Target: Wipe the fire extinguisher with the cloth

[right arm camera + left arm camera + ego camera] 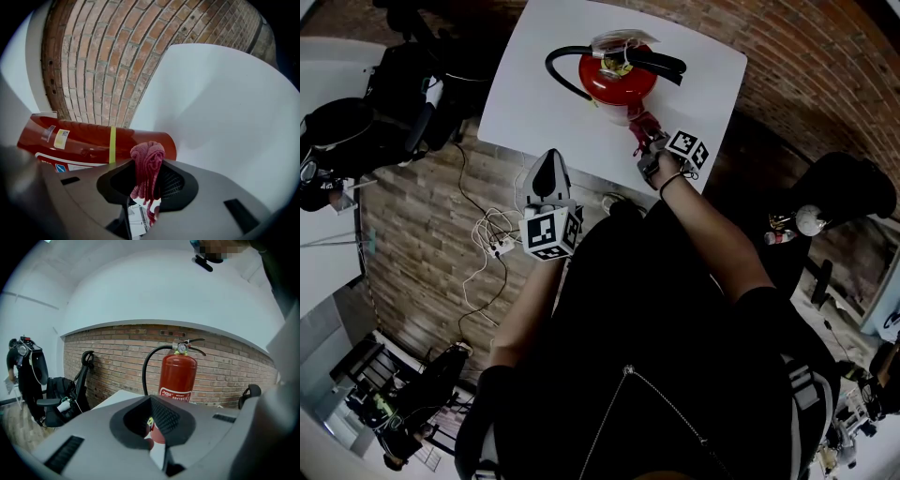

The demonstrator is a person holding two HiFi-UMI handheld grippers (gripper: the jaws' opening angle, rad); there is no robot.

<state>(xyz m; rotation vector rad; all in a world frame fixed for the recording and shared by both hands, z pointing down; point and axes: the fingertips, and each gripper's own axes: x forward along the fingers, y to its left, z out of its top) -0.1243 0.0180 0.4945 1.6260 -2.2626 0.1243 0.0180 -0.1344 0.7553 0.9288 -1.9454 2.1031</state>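
Fire extinguisher (619, 80): a red metal cylinder with a glossy skin, standing upright on the white desk (534, 94), towards its far edge.
Top of extinguisher: a black lever handle, a small round gauge and a crinkled clear wrap with a tag.
Hose (562, 70): black rubber, curving out from the head in a loop on the left side.
Labels: a white band with print low on the body, and a narrow yellow strip seen in the right gripper view.
Cloth (645, 127): pink-red and knitted or ribbed, bunched into a hanging fold.
Right gripper (649, 141): its fingers are clamped on the cloth, held close to the lower body of the extinguisher; whether the cloth touches the cylinder cannot be told.
Left gripper (550, 169): its fingers are pressed together with nothing between them. It is held back from the desk edge and pointed at the extinguisher.
Desk surface: smooth, matt white, with rounded corners.
Wall (117, 357): red-brown brick behind the desk.
Cables (492, 239): white, tangled on the floor beside the desk.
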